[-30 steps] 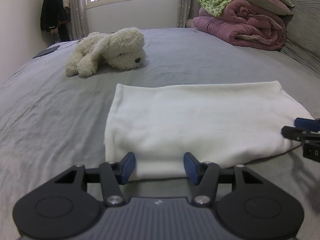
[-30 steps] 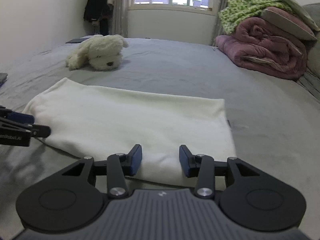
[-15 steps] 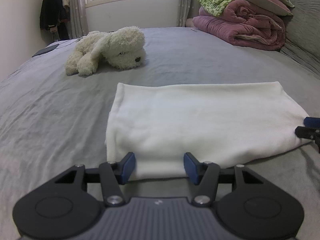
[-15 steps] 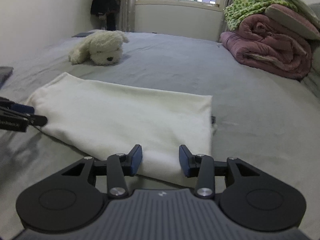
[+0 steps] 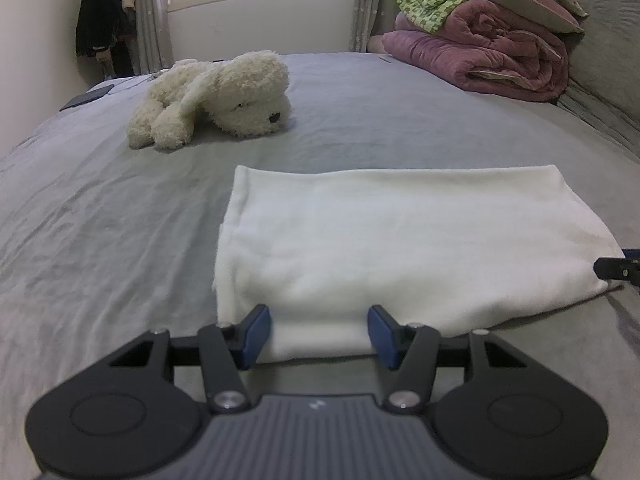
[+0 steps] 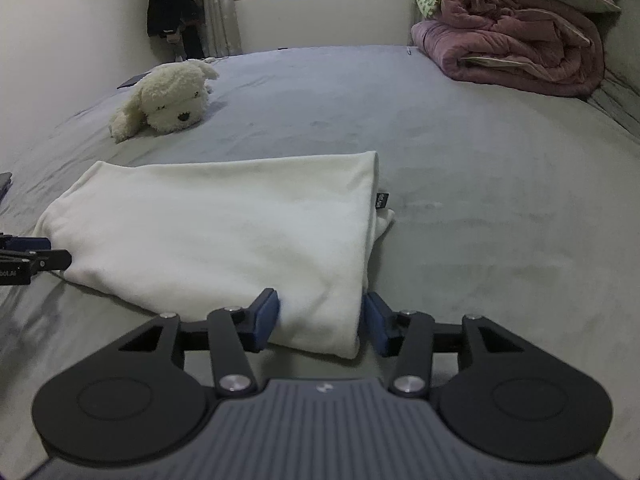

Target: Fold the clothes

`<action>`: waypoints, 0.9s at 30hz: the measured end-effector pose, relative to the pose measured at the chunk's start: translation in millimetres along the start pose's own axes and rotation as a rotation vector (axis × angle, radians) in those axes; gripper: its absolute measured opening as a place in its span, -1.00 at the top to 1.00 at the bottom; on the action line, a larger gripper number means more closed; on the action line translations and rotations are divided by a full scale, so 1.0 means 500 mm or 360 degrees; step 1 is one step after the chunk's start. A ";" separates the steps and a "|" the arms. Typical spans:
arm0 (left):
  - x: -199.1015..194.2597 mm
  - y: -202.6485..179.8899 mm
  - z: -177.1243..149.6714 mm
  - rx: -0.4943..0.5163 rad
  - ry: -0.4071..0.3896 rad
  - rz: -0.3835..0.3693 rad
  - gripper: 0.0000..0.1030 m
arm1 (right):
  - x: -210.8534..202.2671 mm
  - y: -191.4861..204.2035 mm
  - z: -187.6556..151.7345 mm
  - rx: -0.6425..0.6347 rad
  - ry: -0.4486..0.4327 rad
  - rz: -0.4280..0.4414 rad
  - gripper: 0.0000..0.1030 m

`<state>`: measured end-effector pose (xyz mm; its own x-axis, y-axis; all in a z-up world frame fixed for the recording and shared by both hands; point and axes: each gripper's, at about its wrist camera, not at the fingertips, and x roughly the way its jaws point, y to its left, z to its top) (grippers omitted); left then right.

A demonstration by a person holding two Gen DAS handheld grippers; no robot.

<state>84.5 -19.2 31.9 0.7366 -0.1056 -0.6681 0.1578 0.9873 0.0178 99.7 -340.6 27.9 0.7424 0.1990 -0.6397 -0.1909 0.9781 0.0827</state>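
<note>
One folded white garment lies flat on the grey bed; one plush dog, one bedding stack beyond. Left gripper stands half open astride the near edge, pads apart. Right gripper, jaws opening, straddles the near corner (only its view shows the dark label)

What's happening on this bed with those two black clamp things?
A person is folding a white garment on a grey bed, using a hand-held gripper in each hand. The left gripper sits open at one near corner. The right gripper is at the other near corner, its jaws opening with the cloth's edge between them. A plush dog and folded blankets lie further back.
</note>
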 end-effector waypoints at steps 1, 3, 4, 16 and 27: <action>-0.003 0.005 0.001 -0.0009 0.0000 -0.0002 -0.10 | 0.000 0.000 0.001 -0.0005 0.0003 -0.0005 -0.01; -0.008 0.017 0.003 -0.0039 0.0001 -0.0039 -0.08 | -0.002 0.000 0.002 -0.0005 0.0009 -0.0012 -0.03; -0.011 0.024 0.005 -0.0055 0.0004 -0.0065 -0.07 | -0.002 0.001 0.003 -0.0002 0.0013 -0.0016 -0.03; -0.031 0.093 0.025 -0.0235 0.0066 -0.0202 -0.07 | -0.024 -0.013 0.024 0.0070 0.0017 -0.0081 -0.03; -0.001 0.121 0.019 -0.0232 0.0189 0.0062 -0.33 | -0.002 -0.012 0.007 0.0059 0.0048 -0.0088 -0.07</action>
<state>100.1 39.3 40.2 0.6561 -0.0608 -0.7522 0.0274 0.9980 -0.0567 102.4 -346.4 30.4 0.7315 0.1432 -0.6667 -0.1258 0.9893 0.0744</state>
